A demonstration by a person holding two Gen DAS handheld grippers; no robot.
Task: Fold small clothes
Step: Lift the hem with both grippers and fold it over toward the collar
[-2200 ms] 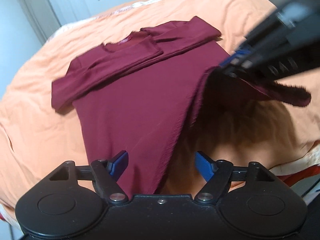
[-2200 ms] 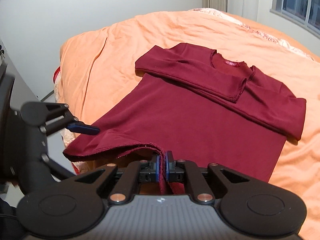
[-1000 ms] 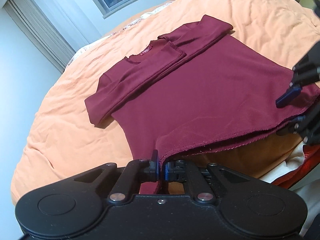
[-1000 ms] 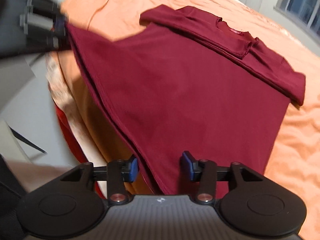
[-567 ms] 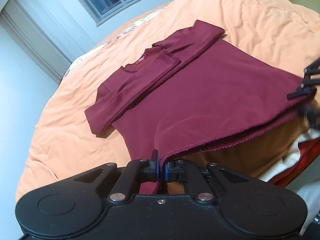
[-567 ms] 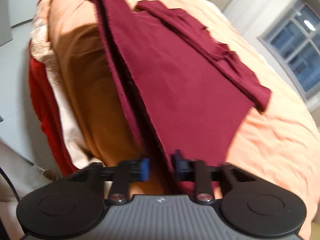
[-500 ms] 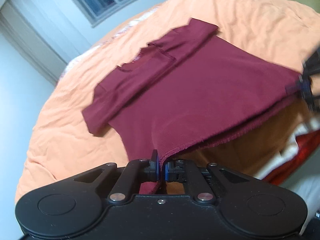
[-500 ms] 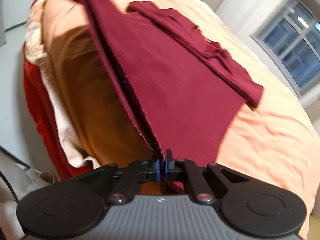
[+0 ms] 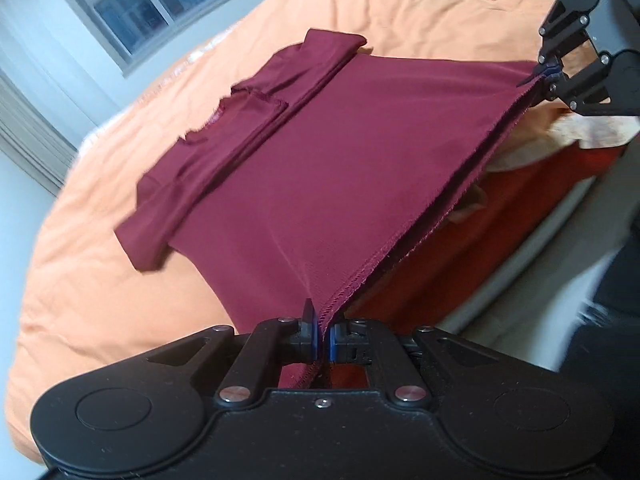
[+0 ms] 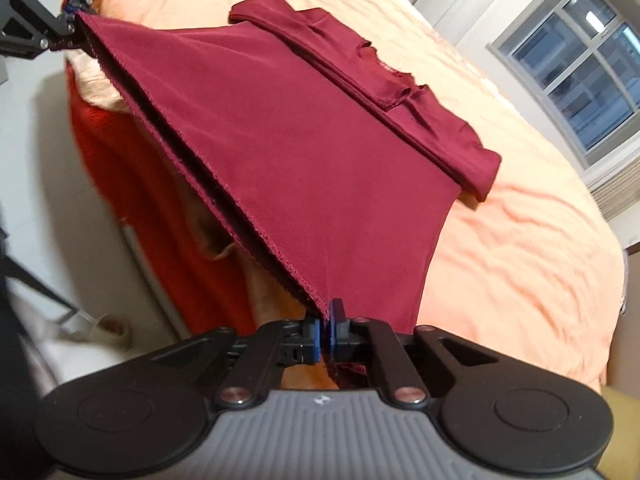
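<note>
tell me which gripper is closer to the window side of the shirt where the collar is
Neither clearly: the left gripper and the right gripper each pinch one corner of the shirt's lifted bottom hem, at the end far from the collar.

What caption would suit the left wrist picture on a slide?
Two handheld grippers, left gripper and right gripper, pinch the hem corners of a maroon shirt stretched above an orange bedspread.

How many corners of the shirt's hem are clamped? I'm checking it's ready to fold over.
2. The left tongs pinch one hem corner of the maroon shirt; the right tongs pinch the other, hem stretched taut between them.
</note>
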